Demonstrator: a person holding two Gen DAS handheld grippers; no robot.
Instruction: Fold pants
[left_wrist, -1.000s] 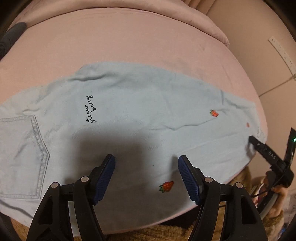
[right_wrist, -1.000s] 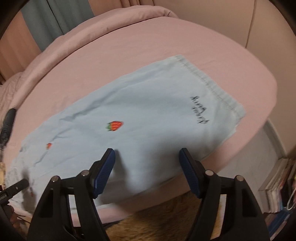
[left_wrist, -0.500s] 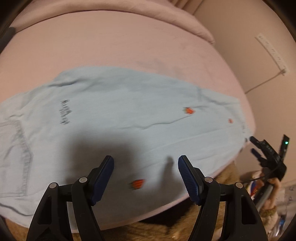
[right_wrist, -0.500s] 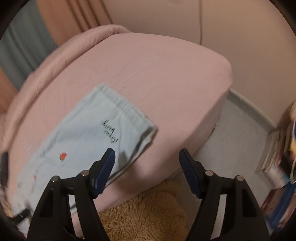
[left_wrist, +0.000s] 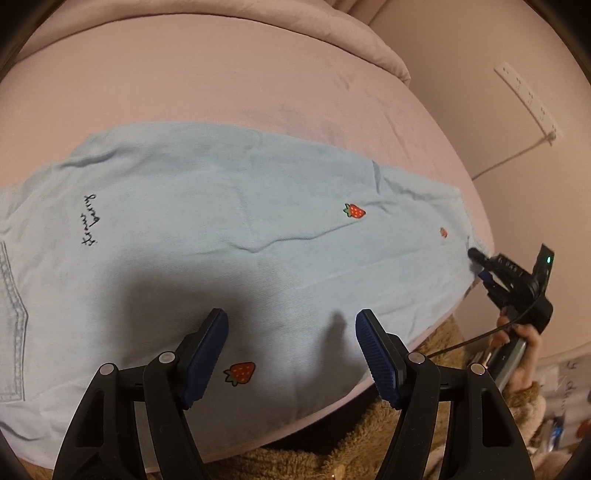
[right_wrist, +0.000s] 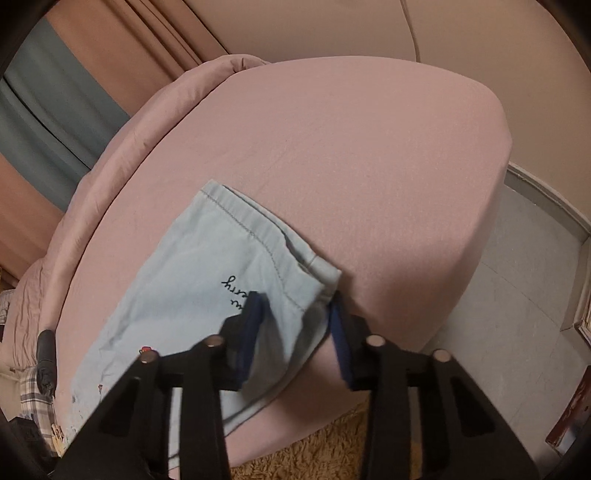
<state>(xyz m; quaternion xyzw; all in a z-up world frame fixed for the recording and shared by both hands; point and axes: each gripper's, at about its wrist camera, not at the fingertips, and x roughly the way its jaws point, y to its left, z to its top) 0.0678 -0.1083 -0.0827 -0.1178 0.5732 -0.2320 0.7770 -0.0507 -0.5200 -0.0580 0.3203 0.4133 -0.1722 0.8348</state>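
right gripper (right_wrist: 297, 310), jaws just closing, blurred with motion, straddles the near corner of the pants' hem; denim sits between its 2 blue pads (right_wrist: 251, 328), but whether they already press on it cannot be told. left gripper (left_wrist: 291, 339) hangs over the middle of the garment with its jaws wide apart and nothing between them, pads clear of the cloth.

bed (left_wrist: 207, 74), covered in a pink sheet, fills most of both views and carries everything else. pale blue pants (left_wrist: 221, 206) lie flat across it near its front edge, spread lengthwise, with a few shallow wrinkles. a stitched back pocket (left_wrist: 13, 314) shows at the far left of the left wrist view. tan fluffy rug (right_wrist: 325, 443) lies on the floor below the bed's edge. a person's hand (left_wrist: 524, 354) grips the right tool's handle at the right of the left wrist view.

black script lettering (left_wrist: 89, 221) marks the cloth near the pocket end. 3 strawberry motifs are visible: 1 between the left jaws (left_wrist: 240, 372), 1 mid-leg (left_wrist: 354, 210), 1 tiny near the hem (left_wrist: 443, 232).
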